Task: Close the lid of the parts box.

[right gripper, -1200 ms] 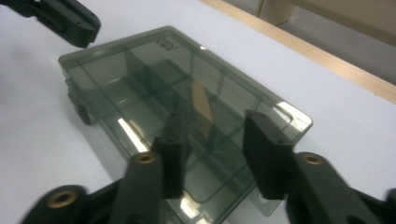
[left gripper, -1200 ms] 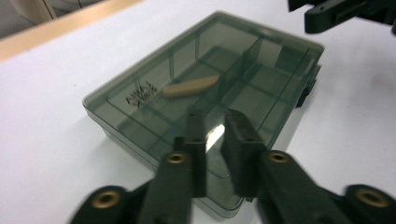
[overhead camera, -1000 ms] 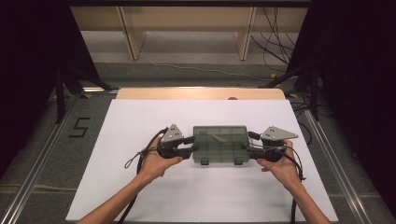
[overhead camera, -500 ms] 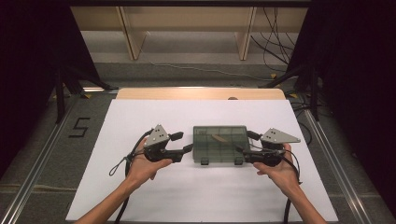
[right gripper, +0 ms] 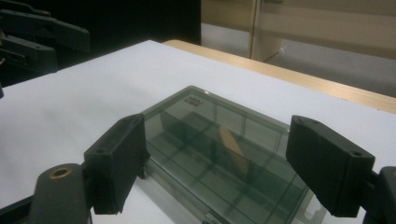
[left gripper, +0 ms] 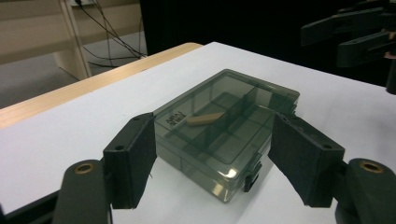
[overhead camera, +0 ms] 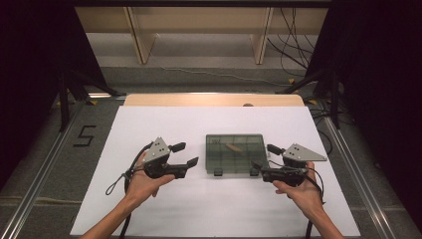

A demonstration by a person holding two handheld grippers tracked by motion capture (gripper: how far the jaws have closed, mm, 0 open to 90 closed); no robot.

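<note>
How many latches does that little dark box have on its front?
2 latches, both on the edge of the box nearest the person: one at the left corner, one at the right, partly behind the right gripper.

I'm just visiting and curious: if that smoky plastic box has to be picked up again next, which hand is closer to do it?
Probably the right. The right gripper sits open just off the box, near its front latches. The left gripper, also open, stands farther off with bare table between. Both have just been opening, with nothing between their jaws.

box (overhead camera: 235,153): smoky clear plastic, divided, lid shut | flat on your table | tan stick (overhead camera: 233,147) inside, rear compartment
</note>
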